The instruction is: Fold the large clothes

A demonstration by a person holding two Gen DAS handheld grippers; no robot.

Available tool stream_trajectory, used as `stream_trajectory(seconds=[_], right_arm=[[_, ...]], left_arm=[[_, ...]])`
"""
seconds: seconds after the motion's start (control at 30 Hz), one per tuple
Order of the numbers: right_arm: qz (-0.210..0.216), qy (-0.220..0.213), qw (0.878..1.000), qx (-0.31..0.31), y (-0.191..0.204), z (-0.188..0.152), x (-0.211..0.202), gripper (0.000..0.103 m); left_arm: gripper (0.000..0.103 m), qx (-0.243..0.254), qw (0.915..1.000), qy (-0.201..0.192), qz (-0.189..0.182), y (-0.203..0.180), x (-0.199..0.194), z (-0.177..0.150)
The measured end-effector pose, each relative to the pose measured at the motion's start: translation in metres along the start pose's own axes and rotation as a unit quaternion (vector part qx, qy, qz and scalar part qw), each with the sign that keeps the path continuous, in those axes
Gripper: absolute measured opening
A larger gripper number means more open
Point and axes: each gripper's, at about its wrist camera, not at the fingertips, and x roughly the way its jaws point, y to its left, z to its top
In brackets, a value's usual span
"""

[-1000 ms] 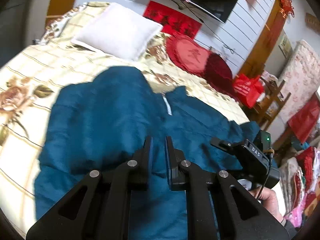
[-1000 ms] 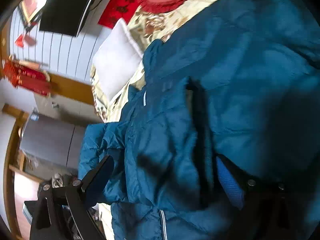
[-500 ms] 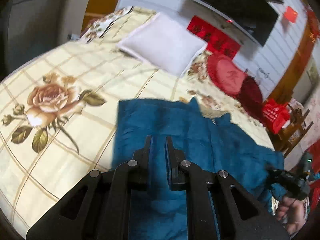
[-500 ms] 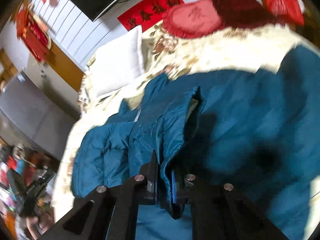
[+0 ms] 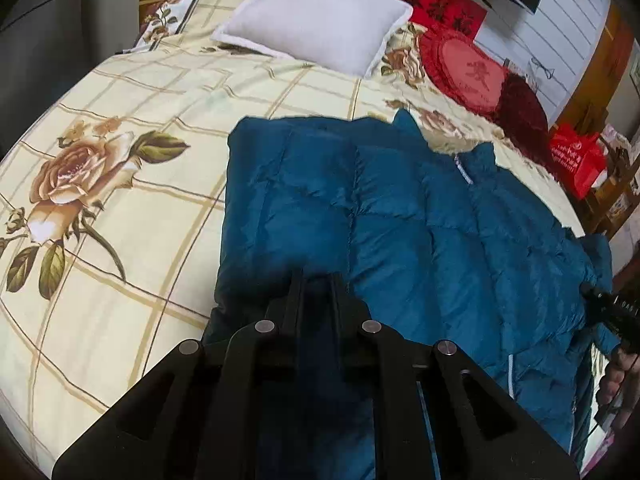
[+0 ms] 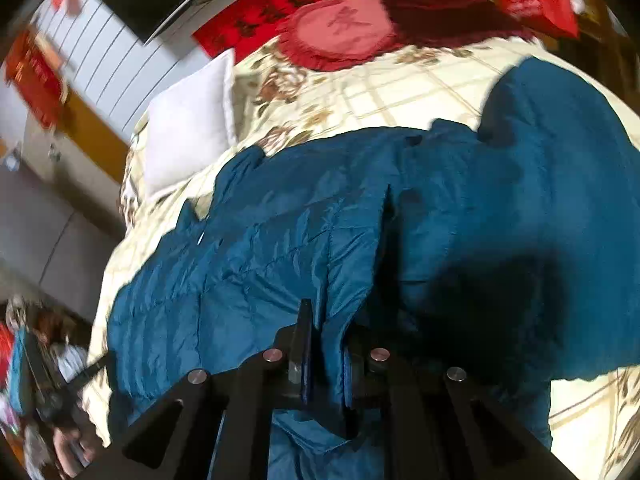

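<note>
Left wrist view first:
Jacket: blue quilted jacket (image 5: 400, 216) spread on the bed (image 5: 120, 128), reaching from mid-bed toward its right edge; its left margin is a straight folded line; collar end toward the headboard
Left gripper: left gripper (image 5: 316, 280) clenched on a fold of the jacket near the bed's near edge; blue cloth shows between the fingers (image 5: 297, 292)
Bedding: cream checked sheet with a rose print; white pillow (image 5: 320, 12) at the head end; round red cushion (image 5: 468, 68) beside it toward the right corner
Off the bed: red bag (image 5: 576, 160) past the right edge; a hand (image 5: 616, 384) with a black device at the frame's right rim

Right wrist view next:
Jacket: same garment (image 6: 360, 216) across the middle of the bed (image 6: 400, 88); a lifted flap runs up from the tool; the picture is a bit blurred
Right gripper: right gripper (image 6: 326, 344) clamped on that flap's edge, cloth pinched between the fingers (image 6: 305, 336)
Bedding: pillow (image 6: 188, 120) at the head, left; cushion (image 6: 340, 28) near the headboard's middle
Left rim: a hand (image 6: 68, 452) holding a dark tool, too smeared to say more
</note>
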Motion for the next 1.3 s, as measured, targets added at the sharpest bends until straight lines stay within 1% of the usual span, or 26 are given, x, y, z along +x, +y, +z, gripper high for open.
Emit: stream_trajectory(seconds=[0.07,0.17,0.23,0.33,0.47,0.6,0.7,0.73,0.77,0.83,0.87,0.9,0.93,1.03,1.1,1.13,1.2,1.23,1.3], right_arm=[[0.003,0.002,1.000,0.009,-0.003,-0.001,-0.001,0.009],[-0.013,0.006,1.000,-0.001,-0.001,-0.003,-0.001,0.009],[-0.009,0.013,1.000,0.008,-0.005,-0.005,0.000,0.009],[-0.005,0.018,1.000,0.021,-0.010,-0.007,0.003,0.014],[0.010,0.002,0.999,0.043,-0.017,-0.009,-0.009,0.020],[-0.004,-0.030,0.999,0.039,-0.016,-0.011,-0.033,0.020],[-0.029,-0.051,0.997,0.040,-0.011,-0.021,-0.062,0.020],[-0.031,-0.062,0.997,0.035,-0.006,-0.031,-0.078,0.020],[-0.034,-0.063,0.997,0.027,0.000,-0.040,-0.089,0.020],[-0.038,-0.064,0.997,-0.003,0.017,-0.068,-0.117,0.020],[-0.043,-0.063,0.997,-0.017,0.023,-0.081,-0.127,0.020],[-0.058,-0.059,0.996,-0.038,0.032,-0.099,-0.140,0.020],[-0.078,-0.057,0.993,-0.064,0.042,-0.123,-0.156,0.020],[-0.101,-0.051,0.984,-0.137,0.063,-0.183,-0.184,0.020],[-0.127,-0.041,0.972,-0.192,0.076,-0.231,-0.200,0.020],[-0.133,-0.033,0.968,-0.212,0.079,-0.254,-0.207,0.020],[-0.126,-0.012,0.967,-0.223,0.076,-0.287,-0.216,0.020],[-0.120,-0.003,0.969,-0.214,0.072,-0.301,-0.220,0.020],[-0.100,0.014,0.977,-0.190,0.062,-0.316,-0.224,0.020]], left_arm=[[0.009,-0.004,1.0000,0.004,-0.002,0.002,0.001,-0.001],[0.009,-0.008,0.9999,0.006,-0.007,0.003,0.001,-0.001],[0.009,-0.008,0.9999,0.008,-0.006,0.003,0.002,-0.002],[0.009,-0.004,0.9999,0.012,-0.003,0.002,0.005,-0.002],[0.009,0.004,0.9999,0.015,0.003,0.000,0.008,-0.004],[0.009,0.005,0.9999,0.012,0.004,-0.002,0.005,-0.004],[0.009,0.004,1.0000,0.004,-0.002,-0.004,0.001,-0.004],[0.009,0.002,1.0000,-0.002,-0.005,-0.005,-0.001,-0.004],[0.009,0.000,0.9999,-0.007,-0.009,-0.005,-0.004,-0.004],[0.009,-0.001,0.9996,-0.021,-0.021,-0.009,-0.012,-0.006],[0.009,0.002,0.9994,-0.025,-0.023,-0.012,-0.016,-0.008],[0.009,0.009,0.9992,-0.031,-0.024,-0.018,-0.020,-0.011],[0.009,0.016,0.9989,-0.035,-0.026,-0.023,-0.023,-0.014],[0.009,0.044,0.9976,-0.045,-0.030,-0.041,-0.032,-0.026],[0.009,0.059,0.9967,-0.045,-0.034,-0.054,-0.035,-0.032],[0.009,0.065,0.9962,-0.044,-0.039,-0.060,-0.036,-0.035],[0.009,0.074,0.9954,-0.040,-0.046,-0.070,-0.036,-0.042],[0.009,0.085,0.9945,-0.038,-0.048,-0.076,-0.036,-0.046],[0.009,0.111,0.9922,-0.040,-0.041,-0.085,-0.036,-0.052]])
